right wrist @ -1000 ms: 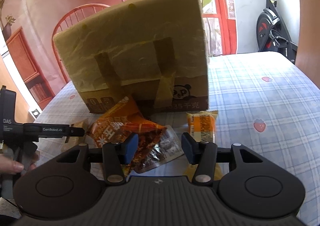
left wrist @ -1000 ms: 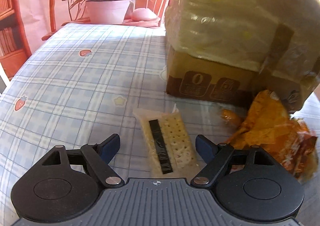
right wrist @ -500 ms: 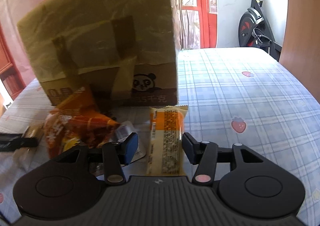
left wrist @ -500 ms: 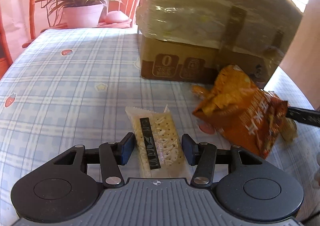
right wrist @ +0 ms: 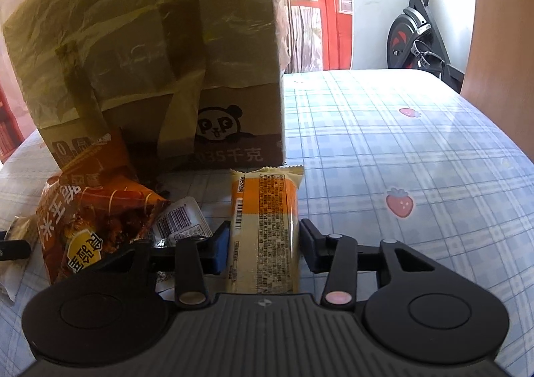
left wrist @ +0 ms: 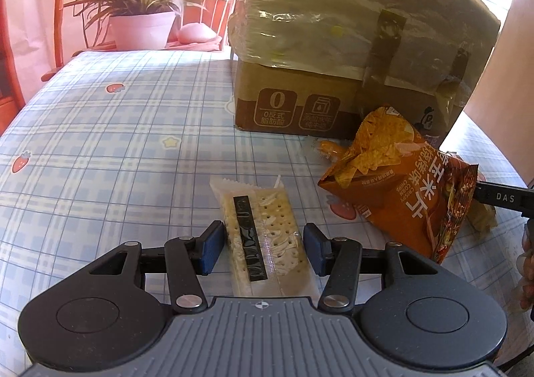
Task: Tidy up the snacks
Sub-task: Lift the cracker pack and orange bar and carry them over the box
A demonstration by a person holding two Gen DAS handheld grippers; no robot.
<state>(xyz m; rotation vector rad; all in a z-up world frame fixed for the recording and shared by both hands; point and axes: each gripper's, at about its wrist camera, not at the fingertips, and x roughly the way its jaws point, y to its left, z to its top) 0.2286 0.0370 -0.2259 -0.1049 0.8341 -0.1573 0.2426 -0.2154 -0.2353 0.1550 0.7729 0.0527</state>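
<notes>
A clear cracker pack (left wrist: 267, 226) with a black strip lies on the blue checked tablecloth (left wrist: 100, 143). My left gripper (left wrist: 263, 250) is shut on it, a blue pad against each long edge. An orange and yellow snack bar (right wrist: 263, 226) lies lengthwise in front of the cardboard box (right wrist: 150, 59). My right gripper (right wrist: 263, 250) is closing on the bar, its pads meeting the wrapper's two sides. An orange corn chip bag (left wrist: 400, 186) lies between the two grippers, also in the right wrist view (right wrist: 93, 210).
The taped, plastic-covered box (left wrist: 333, 43) fills the back of the table. A small barcode packet (right wrist: 180, 220) lies beside the chip bag. A potted plant (left wrist: 143, 26) stands beyond the far edge. An exercise bike (right wrist: 417, 33) is off to the right.
The left jaws narrowed from wide open onto the cracker pack. The right gripper moved right, from over the chip bag, and sank over the snack bar, and its jaws drew in.
</notes>
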